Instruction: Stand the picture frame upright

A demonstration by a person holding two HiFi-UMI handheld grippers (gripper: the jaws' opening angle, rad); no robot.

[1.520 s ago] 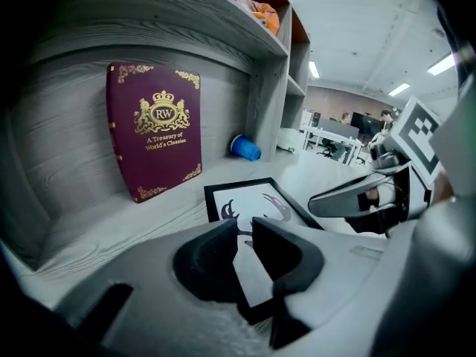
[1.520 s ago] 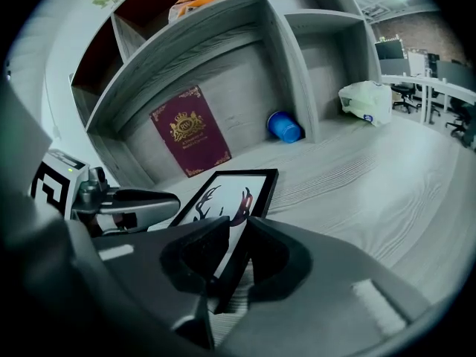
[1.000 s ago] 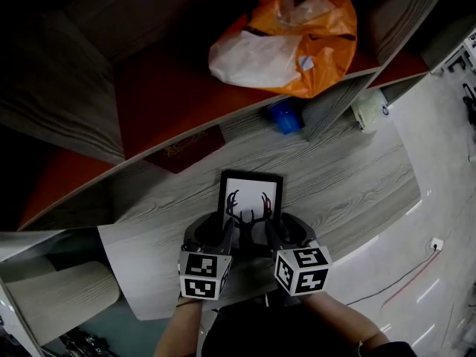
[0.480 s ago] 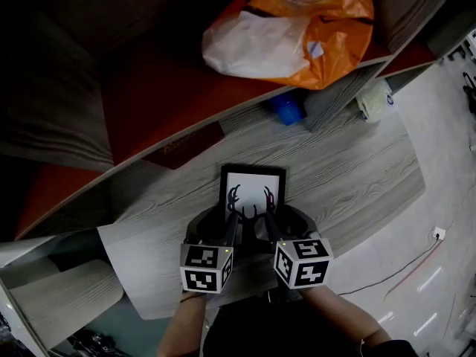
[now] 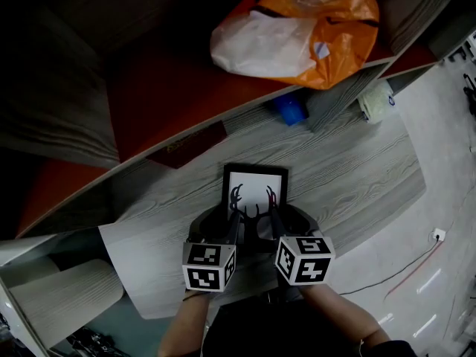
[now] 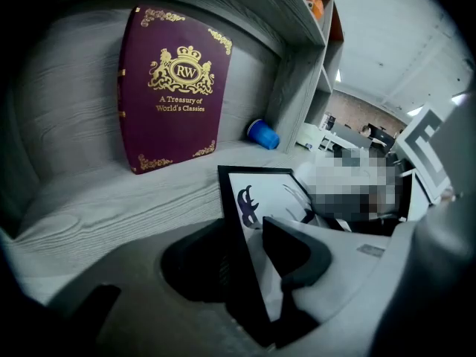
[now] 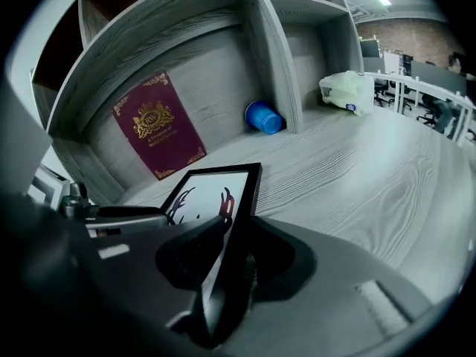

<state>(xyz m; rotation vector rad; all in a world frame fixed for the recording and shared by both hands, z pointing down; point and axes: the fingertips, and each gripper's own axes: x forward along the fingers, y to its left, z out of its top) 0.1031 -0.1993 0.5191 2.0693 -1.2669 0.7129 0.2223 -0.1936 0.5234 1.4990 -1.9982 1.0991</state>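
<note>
The black picture frame (image 5: 255,188) with a white antler print sits slanted on the grey wood desk (image 5: 349,177), just past my hands. My left gripper (image 5: 234,218) has the frame's left side (image 6: 260,192) between its jaws, one pad against the glass and one behind. My right gripper (image 5: 274,216) holds the right side (image 7: 212,188); its jaws have just been closing with the frame's edge between them, and they now press on it. In the left gripper view my left gripper (image 6: 249,259) clamps the border. In the right gripper view my right gripper (image 7: 227,262) does the same.
A maroon book (image 6: 175,88) leans against the shelf's back wall beyond the frame. A blue cup (image 7: 263,117) lies on its side by the shelf upright (image 7: 271,58). An orange and white bag (image 5: 297,28) sits on the shelf above. A white bag (image 7: 346,89) lies far right.
Both grippers stay at the frame's near edge. The head view itself has shifted slightly, and the frame looks a little shorter than a second ago.
</note>
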